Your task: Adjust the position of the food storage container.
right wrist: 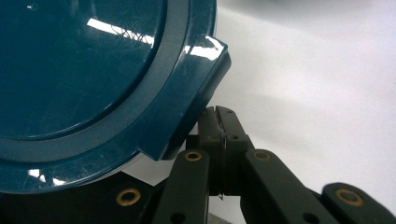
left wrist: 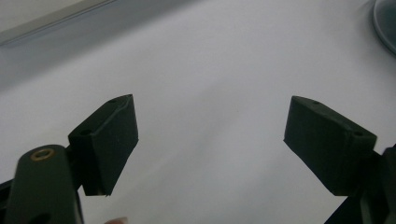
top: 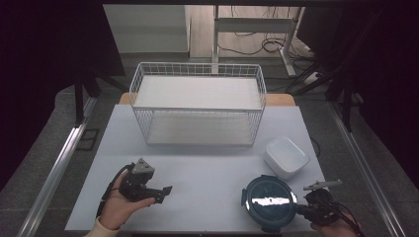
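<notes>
The table [top: 207,173] is being viewed from above and behind in the high view, looking forward and down, far enough back that the wire rack [top: 197,103] is being taken in whole. In the left gripper view, the bare tabletop is being looked at closely along two spread jaws. In the right gripper view, the round teal lid [right wrist: 84,70] is being seen from very near. The lid [top: 269,201] is being shared with the high view.

Both grippers are black with brass-coloured rivets, the left gripper [top: 165,190] topped by a grey three-cornered plate [top: 143,168], a cream sleeve [top: 99,228] at its wrist.
</notes>
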Tool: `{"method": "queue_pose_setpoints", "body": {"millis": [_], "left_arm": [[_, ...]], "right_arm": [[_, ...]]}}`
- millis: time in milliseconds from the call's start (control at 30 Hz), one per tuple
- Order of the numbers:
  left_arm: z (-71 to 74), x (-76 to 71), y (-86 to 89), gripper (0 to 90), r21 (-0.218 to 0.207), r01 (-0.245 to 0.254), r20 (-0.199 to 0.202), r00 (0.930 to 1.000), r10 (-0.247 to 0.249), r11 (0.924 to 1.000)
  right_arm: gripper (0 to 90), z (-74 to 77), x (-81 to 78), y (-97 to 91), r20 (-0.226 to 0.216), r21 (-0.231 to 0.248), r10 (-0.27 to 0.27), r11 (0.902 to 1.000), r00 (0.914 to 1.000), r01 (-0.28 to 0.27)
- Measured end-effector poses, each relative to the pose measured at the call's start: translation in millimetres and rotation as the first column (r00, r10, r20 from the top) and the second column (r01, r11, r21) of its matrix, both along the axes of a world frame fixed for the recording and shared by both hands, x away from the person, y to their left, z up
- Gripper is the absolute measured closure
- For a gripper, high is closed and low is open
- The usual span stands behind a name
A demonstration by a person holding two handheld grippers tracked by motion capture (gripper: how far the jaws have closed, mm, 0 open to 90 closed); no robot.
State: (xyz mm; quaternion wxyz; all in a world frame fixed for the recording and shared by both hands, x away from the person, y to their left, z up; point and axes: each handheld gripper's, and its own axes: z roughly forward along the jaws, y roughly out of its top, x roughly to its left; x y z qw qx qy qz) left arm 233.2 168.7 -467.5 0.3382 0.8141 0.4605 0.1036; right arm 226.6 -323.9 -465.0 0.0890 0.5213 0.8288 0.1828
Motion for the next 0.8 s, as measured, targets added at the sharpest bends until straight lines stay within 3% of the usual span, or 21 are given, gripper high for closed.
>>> {"method": "queue_pose_setpoints", "body": {"millis": [800], "left_arm": [[-1.7, 1.0, 0.4, 17.3, -0.001, 0.002, -0.009, 1.0000, -0.002, 1.0000]], "right_arm": [[89.5, -4.1, 10.3, 56.3, 0.000, -0.018, 0.025, 0.9995, 0.9997, -0.025]]}}
